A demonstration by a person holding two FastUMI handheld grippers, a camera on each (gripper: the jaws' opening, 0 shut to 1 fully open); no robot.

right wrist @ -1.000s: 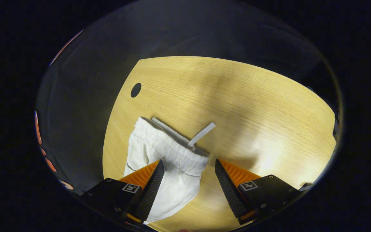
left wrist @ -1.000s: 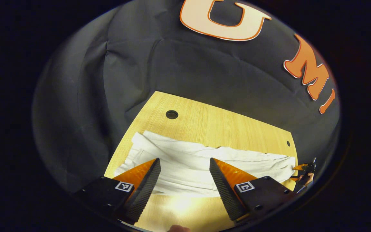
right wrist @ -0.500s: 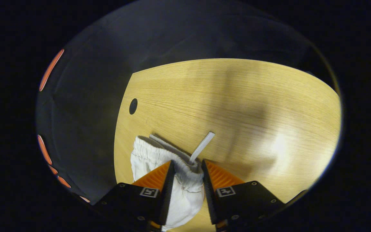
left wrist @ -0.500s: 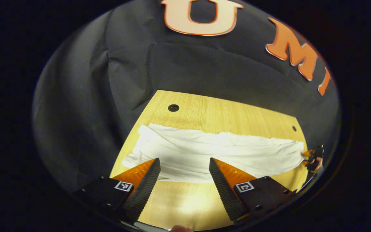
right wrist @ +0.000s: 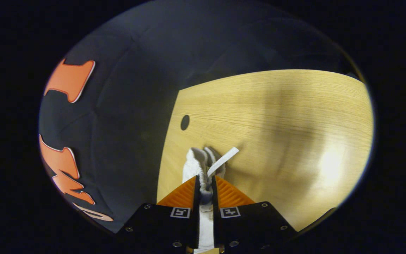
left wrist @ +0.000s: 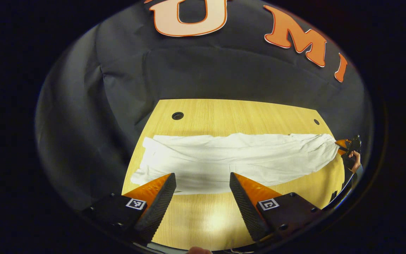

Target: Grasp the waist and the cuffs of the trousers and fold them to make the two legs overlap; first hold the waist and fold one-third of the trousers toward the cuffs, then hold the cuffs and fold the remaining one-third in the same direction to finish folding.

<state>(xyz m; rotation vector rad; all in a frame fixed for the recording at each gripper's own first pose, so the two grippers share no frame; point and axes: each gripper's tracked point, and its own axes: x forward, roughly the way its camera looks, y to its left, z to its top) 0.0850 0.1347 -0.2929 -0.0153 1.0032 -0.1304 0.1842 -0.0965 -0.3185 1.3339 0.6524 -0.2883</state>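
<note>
White trousers (left wrist: 231, 160) stretched flat across table (left wrist: 224, 113); right gripper (right wrist: 205, 183) fingers clamping waistband; left gripper (left wrist: 201, 187) fingers spread.

The left gripper view looks from above the table's (left wrist: 224, 116) near edge toward the booth wall, the trousers (left wrist: 231, 160) stretched across mid-frame. The right gripper view sits low and close at the waistband (right wrist: 203, 165) (lower centre), facing along the tabletop. Both share the trousers and table; the right gripper (left wrist: 344, 146) appears at the left gripper view's right edge.
</note>
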